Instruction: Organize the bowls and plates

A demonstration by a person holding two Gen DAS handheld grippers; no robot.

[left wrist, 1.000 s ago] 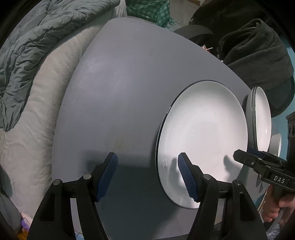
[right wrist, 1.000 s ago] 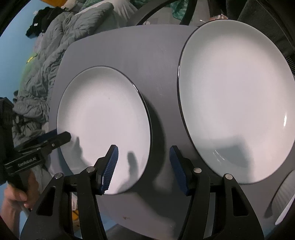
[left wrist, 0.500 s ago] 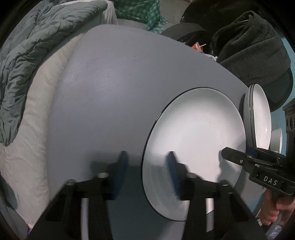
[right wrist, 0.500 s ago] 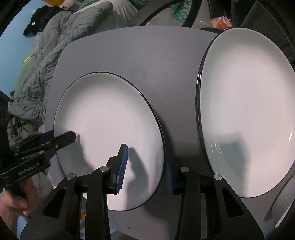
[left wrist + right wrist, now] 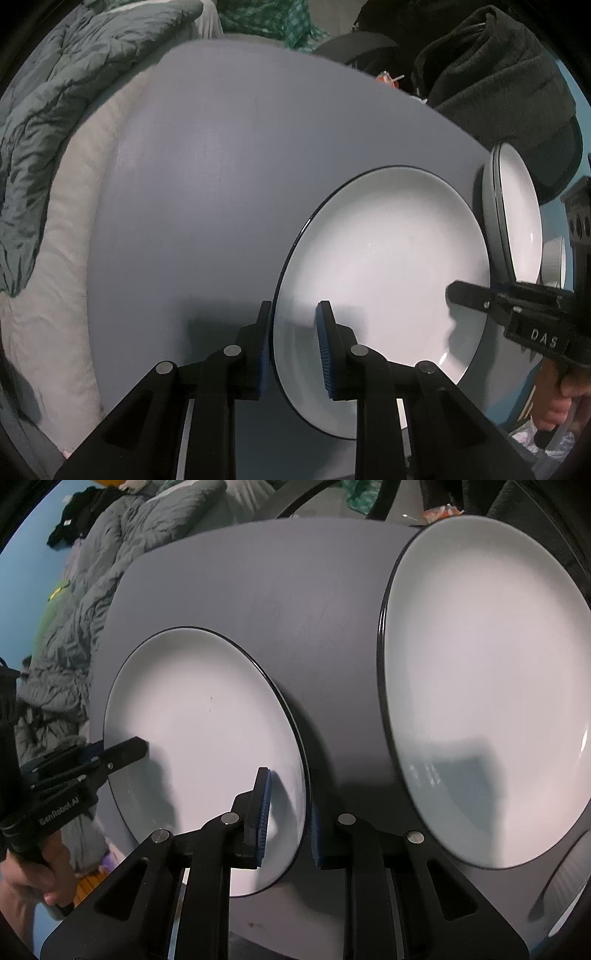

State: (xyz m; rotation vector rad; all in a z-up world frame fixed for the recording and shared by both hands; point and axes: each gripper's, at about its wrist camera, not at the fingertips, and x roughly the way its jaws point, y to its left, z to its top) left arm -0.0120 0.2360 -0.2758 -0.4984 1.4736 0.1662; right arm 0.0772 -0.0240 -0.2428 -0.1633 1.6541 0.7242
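A white plate with a dark rim [image 5: 384, 266] [image 5: 207, 738] lies on the grey table [image 5: 207, 184]. My left gripper [image 5: 293, 347] is closed over its left rim, one pad under and one on top. My right gripper [image 5: 288, 819] is closed over its right rim the same way. Each gripper shows in the other's view, at the plate's opposite edge [image 5: 517, 310] [image 5: 92, 764]. A second, larger white plate [image 5: 487, 686] [image 5: 517, 218] lies to the right on the table.
A ribbed white bowl [image 5: 554, 262] [image 5: 569, 897] sits at the far right edge. A grey duvet [image 5: 55, 92] lies on the bed left of the table. A dark garment [image 5: 491, 77] hangs over a chair behind it.
Both grippers moved in onto the left plate and closed from wide open to gripping its opposite rims.
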